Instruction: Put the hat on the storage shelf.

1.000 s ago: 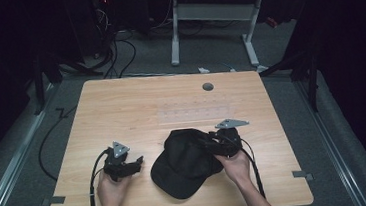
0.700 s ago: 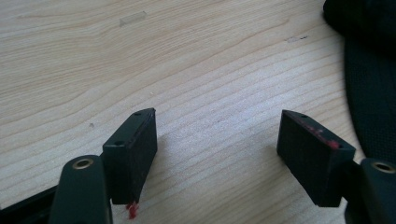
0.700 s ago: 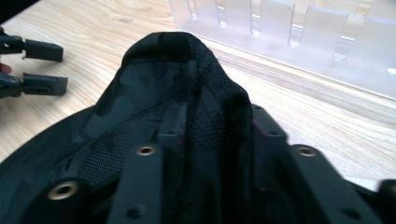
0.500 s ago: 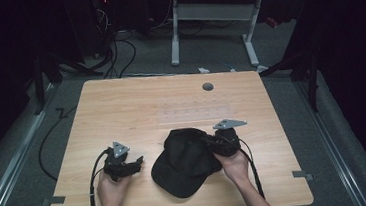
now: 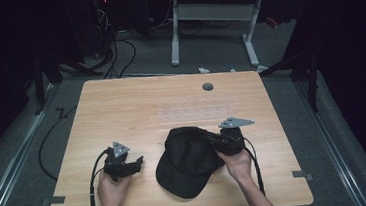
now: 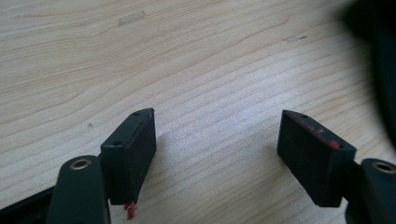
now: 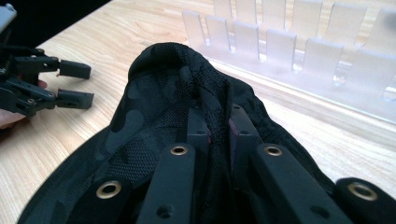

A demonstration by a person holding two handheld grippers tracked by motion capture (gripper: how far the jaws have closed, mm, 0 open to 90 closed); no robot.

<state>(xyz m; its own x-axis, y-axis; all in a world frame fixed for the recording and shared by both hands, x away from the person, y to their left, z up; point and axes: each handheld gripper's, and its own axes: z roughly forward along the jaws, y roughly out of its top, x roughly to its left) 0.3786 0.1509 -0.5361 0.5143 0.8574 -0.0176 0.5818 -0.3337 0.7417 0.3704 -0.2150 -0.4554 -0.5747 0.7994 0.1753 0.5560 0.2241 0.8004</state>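
A black camouflage-pattern cap (image 5: 188, 162) lies on the wooden table (image 5: 136, 102), near its front edge, brim toward the person. At the cap's right side, my right gripper (image 5: 210, 141) is shut on it. In the right gripper view the jaws pinch a raised fold of the cap's mesh fabric (image 7: 212, 100). My left gripper (image 5: 137, 163) rests low over the table just left of the cap, open, with bare wood between its fingers (image 6: 133, 140). The cap's dark edge (image 6: 380, 70) shows at the right of the left gripper view. The left gripper (image 7: 89, 85) also appears beyond the cap in the right gripper view.
A clear plastic slotted rack (image 7: 299, 51) stands on the table just behind the cap, faint in the high view as a rack (image 5: 192, 116). A grey grommet (image 5: 207, 87) sits near the table's far edge. Cables and desk legs (image 5: 175, 33) lie on the floor beyond.
The cap and my right gripper have shifted very slightly to the right. The left gripper has stayed in place, still open.
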